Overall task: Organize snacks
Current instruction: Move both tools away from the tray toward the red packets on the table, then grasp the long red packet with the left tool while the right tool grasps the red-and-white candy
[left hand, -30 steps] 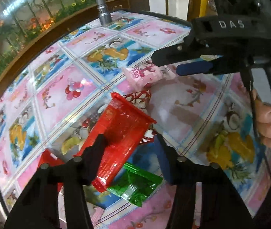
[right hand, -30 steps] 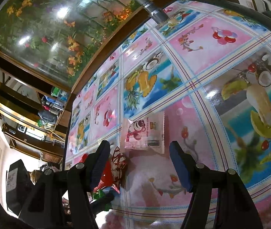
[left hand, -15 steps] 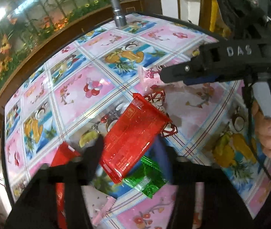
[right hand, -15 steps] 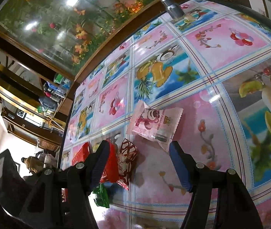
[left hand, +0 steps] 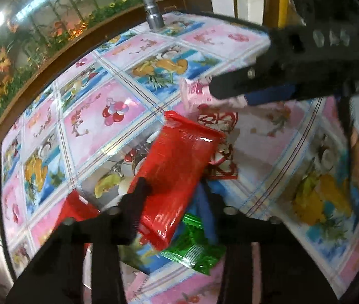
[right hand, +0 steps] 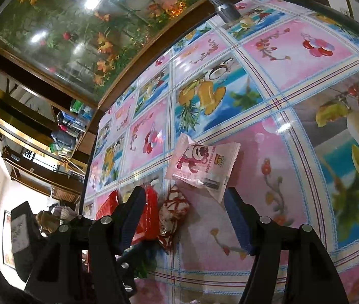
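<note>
My left gripper (left hand: 171,192) is shut on a long red snack packet (left hand: 176,172) and holds it above the patterned table. Under it lie a green packet (left hand: 194,248) and a second red packet (left hand: 78,206). A red-and-white patterned snack (left hand: 221,141) lies just beyond. A pink cartoon-bear packet (right hand: 202,166) lies flat on the table just ahead of my right gripper (right hand: 187,207), which is open and empty. In the right wrist view the red-and-white snack (right hand: 174,215) sits by its left finger, with the red packet (right hand: 149,212) behind that finger.
A metal flashlight (left hand: 151,12) stands at the table's far edge, also in the right wrist view (right hand: 219,2). A flower-painted glass panel (right hand: 90,25) runs behind the table. My right gripper's body (left hand: 293,76) crosses the left wrist view above the pink packet (left hand: 194,91).
My left gripper has closed on the long red packet and lifted it. My right gripper has pulled back a little from the pink packet, still open.
</note>
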